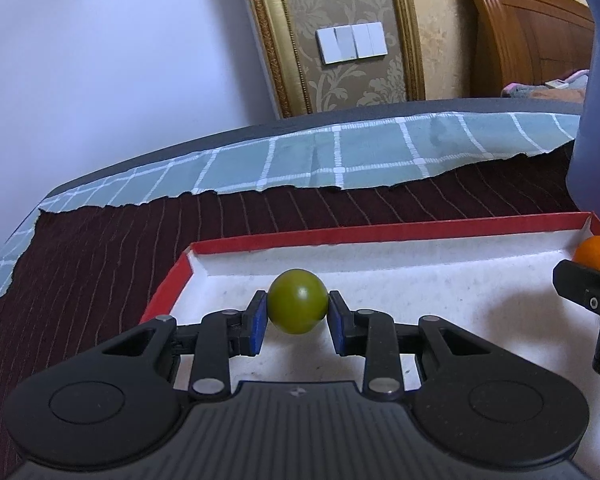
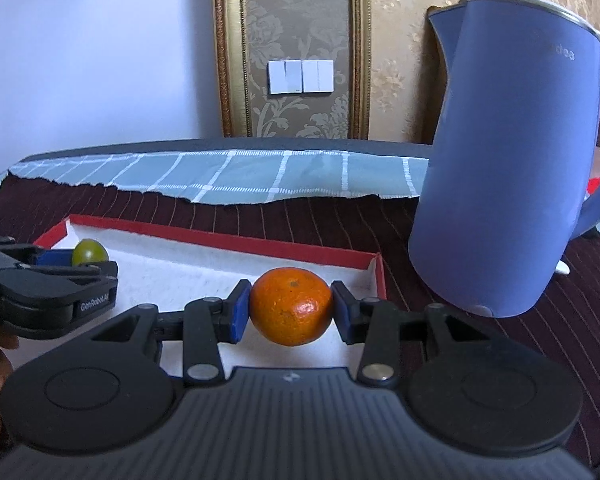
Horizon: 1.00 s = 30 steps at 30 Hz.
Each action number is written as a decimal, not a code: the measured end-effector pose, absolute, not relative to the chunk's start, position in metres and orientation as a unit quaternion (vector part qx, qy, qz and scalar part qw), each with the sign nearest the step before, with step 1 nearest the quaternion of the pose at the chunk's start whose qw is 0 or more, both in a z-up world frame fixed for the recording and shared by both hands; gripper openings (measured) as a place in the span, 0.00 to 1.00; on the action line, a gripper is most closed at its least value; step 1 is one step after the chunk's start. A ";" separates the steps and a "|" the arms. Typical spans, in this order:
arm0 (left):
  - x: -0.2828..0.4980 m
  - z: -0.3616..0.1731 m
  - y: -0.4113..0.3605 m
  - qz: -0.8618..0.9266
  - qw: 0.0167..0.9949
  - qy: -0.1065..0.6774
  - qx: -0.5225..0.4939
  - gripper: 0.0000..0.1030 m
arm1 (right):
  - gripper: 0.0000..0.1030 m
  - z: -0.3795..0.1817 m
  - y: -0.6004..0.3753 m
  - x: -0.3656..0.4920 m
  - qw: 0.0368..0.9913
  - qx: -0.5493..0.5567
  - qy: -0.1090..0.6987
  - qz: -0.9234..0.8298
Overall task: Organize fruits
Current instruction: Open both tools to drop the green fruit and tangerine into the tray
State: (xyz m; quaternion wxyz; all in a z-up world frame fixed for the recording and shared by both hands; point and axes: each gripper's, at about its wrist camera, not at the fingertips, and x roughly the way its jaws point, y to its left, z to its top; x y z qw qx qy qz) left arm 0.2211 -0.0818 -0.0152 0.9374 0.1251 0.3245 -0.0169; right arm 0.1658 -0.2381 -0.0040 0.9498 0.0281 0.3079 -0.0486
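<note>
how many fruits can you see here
2. A green fruit is clamped in the left gripper above the red-rimmed tray; an orange is clamped in the right gripper. Others may be hidden.

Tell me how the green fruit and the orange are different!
The green fruit is smooth and olive-green; the orange is bright orange with a dimpled skin. The green fruit looks smaller. The left gripper holds the green fruit at the left end of the tray; the right gripper holds the orange near its right end. Both are round and pinched between blue pads.
</note>
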 end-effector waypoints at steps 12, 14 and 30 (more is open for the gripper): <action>0.226 -0.017 -0.092 -0.018 0.933 0.337 0.125 0.31 | 0.50 -0.004 -0.247 0.161 0.953 0.051 0.296 -0.045; 0.224 -0.016 -0.092 -0.016 0.934 0.334 0.126 0.32 | 0.50 -0.004 -0.250 0.158 0.954 0.060 0.290 -0.045; 0.149 0.011 -0.067 -0.011 0.954 0.273 0.124 0.76 | 0.68 0.000 -0.264 0.118 0.959 0.133 0.244 -0.051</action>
